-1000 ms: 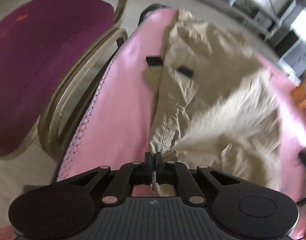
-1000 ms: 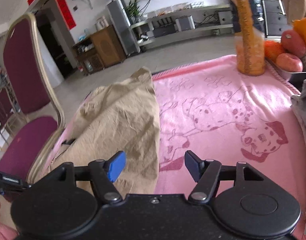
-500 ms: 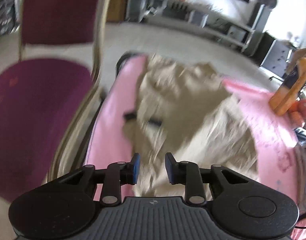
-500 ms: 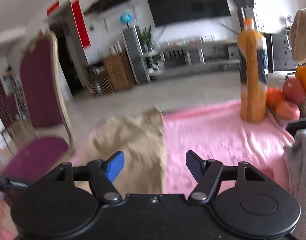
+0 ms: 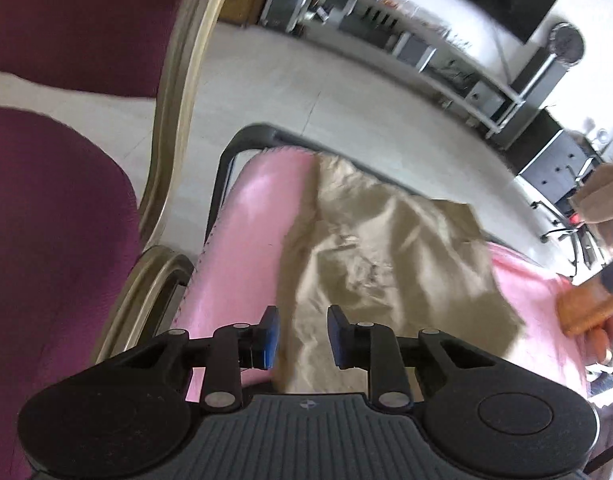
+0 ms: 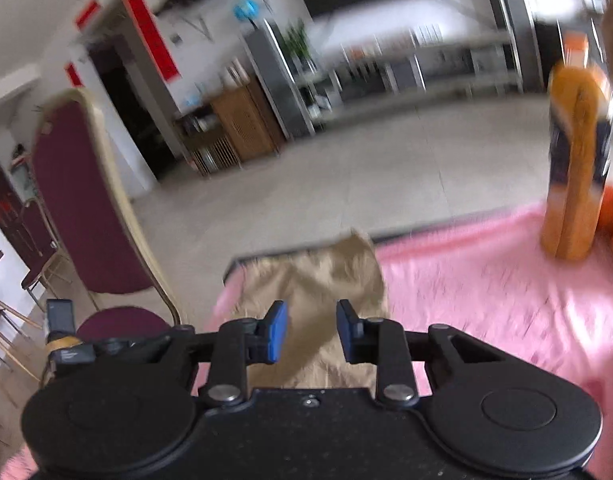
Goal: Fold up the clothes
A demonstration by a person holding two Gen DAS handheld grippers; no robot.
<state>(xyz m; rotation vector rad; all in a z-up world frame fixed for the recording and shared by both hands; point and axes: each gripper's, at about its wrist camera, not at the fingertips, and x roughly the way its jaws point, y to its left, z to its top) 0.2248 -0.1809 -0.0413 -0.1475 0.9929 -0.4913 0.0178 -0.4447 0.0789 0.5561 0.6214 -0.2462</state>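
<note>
Beyond L hand-held gripper [image 5: 302, 336]: trousers [image 5: 386, 264]

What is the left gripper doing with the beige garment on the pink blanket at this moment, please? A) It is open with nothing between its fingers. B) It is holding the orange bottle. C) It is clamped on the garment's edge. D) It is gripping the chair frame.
A: in the left wrist view the left gripper shows a clear gap between its blue pads, above the beige garment, gripping nothing.
</note>
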